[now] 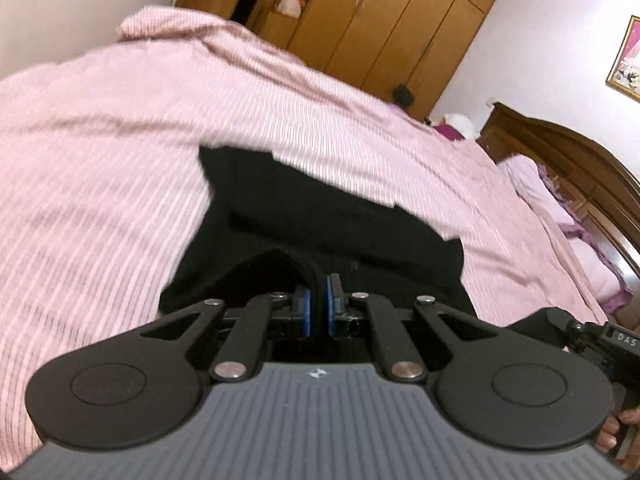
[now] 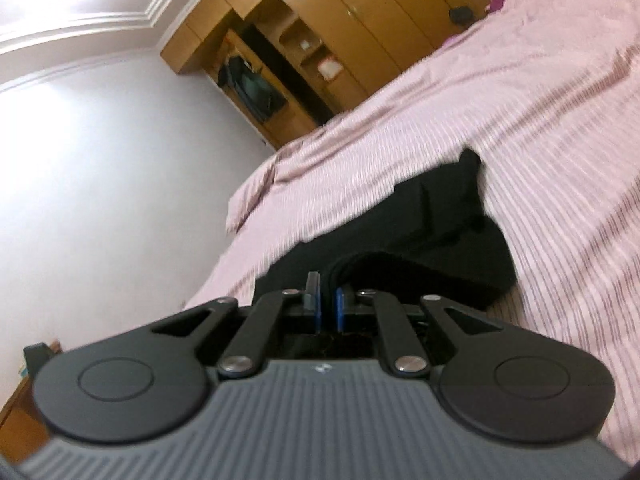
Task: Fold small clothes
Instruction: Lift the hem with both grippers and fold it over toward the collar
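Observation:
A black garment lies on the pink striped bedspread. My left gripper is shut on a raised edge of the black garment, the cloth pinched between the blue pads. In the right wrist view the same black garment stretches away over the bedspread. My right gripper is shut on another edge of it, cloth between its blue pads. The right gripper's body shows at the right edge of the left wrist view.
A wooden wardrobe stands beyond the bed, with open shelves. A dark wooden headboard and pillows are at the right. A framed picture hangs on the wall.

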The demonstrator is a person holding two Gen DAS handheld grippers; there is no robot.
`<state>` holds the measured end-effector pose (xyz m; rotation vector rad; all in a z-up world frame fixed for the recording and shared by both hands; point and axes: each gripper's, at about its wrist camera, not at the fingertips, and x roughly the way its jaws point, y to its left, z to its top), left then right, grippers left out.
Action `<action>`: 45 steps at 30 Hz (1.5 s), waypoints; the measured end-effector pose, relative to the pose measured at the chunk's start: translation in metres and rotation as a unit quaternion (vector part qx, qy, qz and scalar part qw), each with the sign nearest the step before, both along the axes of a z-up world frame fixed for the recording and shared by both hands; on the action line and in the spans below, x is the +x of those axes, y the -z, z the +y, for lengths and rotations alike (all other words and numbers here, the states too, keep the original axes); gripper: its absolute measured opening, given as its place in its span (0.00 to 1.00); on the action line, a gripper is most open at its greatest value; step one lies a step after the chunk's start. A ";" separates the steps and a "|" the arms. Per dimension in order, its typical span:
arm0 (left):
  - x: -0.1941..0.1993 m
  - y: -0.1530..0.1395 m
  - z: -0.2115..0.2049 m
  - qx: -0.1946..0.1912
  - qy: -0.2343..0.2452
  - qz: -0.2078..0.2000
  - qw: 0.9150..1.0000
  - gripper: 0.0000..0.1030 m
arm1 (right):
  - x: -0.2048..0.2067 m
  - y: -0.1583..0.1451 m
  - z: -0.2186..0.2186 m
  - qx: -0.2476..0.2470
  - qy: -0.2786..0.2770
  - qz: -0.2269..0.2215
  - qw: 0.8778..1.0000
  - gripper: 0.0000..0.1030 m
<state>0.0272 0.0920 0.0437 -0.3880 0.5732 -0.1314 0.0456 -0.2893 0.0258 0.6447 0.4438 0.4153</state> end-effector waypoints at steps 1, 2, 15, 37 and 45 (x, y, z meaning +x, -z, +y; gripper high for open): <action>0.008 -0.004 -0.001 0.002 -0.002 -0.004 1.000 0.08 | 0.005 -0.003 -0.002 0.001 0.004 -0.003 1.000 0.09; 0.017 -0.009 -0.002 0.004 -0.007 -0.007 1.000 0.08 | 0.012 -0.005 -0.002 0.004 0.008 -0.004 1.000 0.09; 0.137 -0.038 -0.017 0.015 -0.060 -0.027 0.998 0.08 | 0.113 -0.025 0.002 -0.018 0.054 -0.030 0.998 0.09; 0.332 0.078 -0.010 0.130 -0.079 0.074 0.986 0.10 | 0.272 0.060 0.040 -0.124 0.106 0.069 0.984 0.12; 0.329 0.064 -0.006 0.130 -0.051 0.070 0.988 0.14 | 0.286 0.076 0.034 -0.124 0.073 0.104 0.984 0.17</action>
